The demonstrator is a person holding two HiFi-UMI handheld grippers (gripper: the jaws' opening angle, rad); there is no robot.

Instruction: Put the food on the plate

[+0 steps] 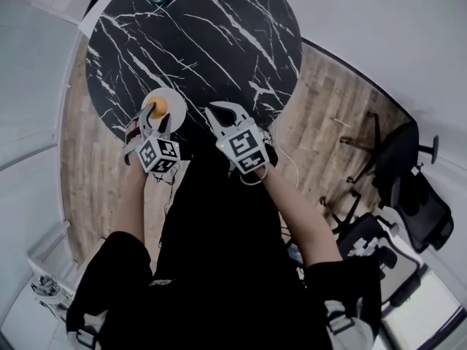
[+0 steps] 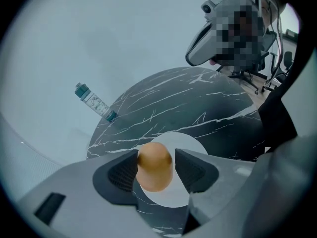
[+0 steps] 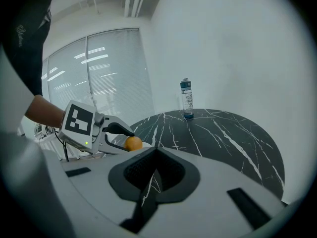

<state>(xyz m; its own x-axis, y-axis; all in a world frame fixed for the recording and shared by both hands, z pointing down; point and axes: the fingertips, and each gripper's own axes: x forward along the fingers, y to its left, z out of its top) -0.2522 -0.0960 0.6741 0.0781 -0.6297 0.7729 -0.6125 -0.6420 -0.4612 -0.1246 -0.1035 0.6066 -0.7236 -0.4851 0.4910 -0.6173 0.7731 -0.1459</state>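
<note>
Food [image 2: 154, 166] tight between left gripper [image 2: 156, 163] jaws over white plate [image 2: 192, 144]; right gripper [image 3: 154, 171] jaws together, empty; bottle [image 3: 186, 99] label unreadable.

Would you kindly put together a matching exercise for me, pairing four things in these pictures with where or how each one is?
Things:
1. orange food item
2. white plate
3. water bottle
4. right gripper

Places or states:
A. jaws together, nothing between them
B. upright at the far edge of the marble table
C. held between the jaws of the left gripper
D. near the table's close edge, below the food

Pairs: 1-C, 2-D, 3-B, 4-A
</note>
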